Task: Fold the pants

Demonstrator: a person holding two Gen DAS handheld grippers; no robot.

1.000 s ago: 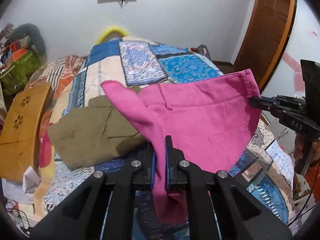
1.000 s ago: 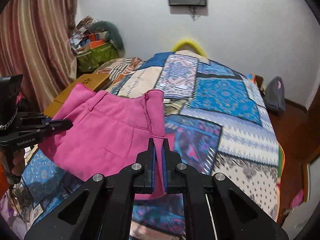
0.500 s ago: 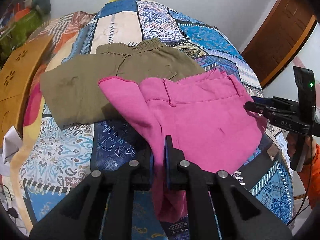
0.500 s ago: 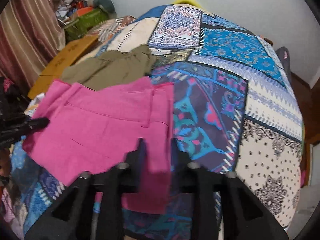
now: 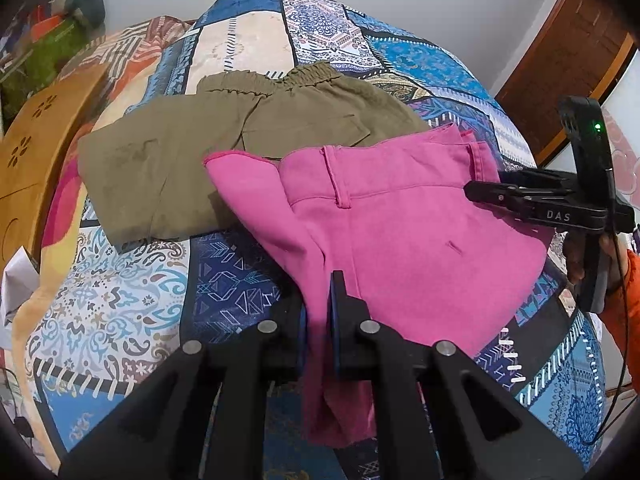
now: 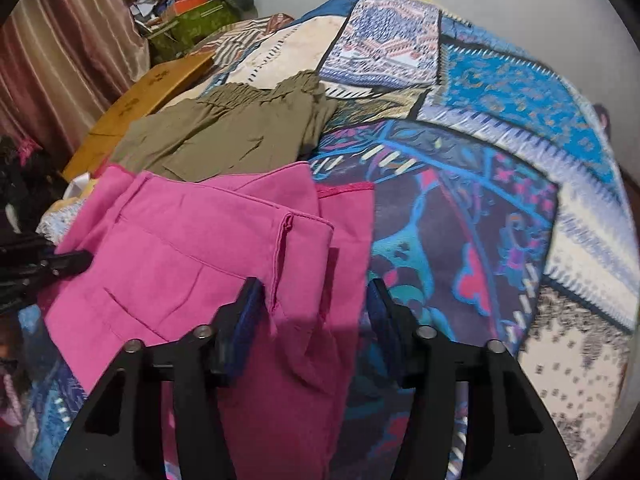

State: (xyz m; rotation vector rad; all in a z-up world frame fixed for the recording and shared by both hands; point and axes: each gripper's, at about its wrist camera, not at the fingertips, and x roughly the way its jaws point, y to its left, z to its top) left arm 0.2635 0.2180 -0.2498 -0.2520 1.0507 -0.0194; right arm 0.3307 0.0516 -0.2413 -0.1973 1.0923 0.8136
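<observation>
Pink pants (image 5: 400,240) lie spread on the patchwork bed, waistband toward the far side, partly overlapping olive pants (image 5: 180,152). My left gripper (image 5: 318,308) is shut on the near left corner of the pink cloth, which bunches between its pads and hangs below. In the right wrist view my right gripper (image 6: 312,304) has its jaws apart and closing. A fold of the pink pants (image 6: 192,248) lies loose between them, and the pads do not press it. The right gripper's tips (image 5: 472,192) show at the waistband's right end in the left wrist view.
The quilt (image 6: 480,240) stretches bare to the right. The olive pants (image 6: 224,136) lie behind the pink ones. A wooden board (image 5: 24,160) and clutter stand at the bed's left, a curtain (image 6: 60,60) beyond, a brown door (image 5: 560,60) at the right.
Both grippers came down and laid the pink pants onto the bed. The right gripper, shut on the cloth a second ago, opened and let it go. The left stayed shut.
</observation>
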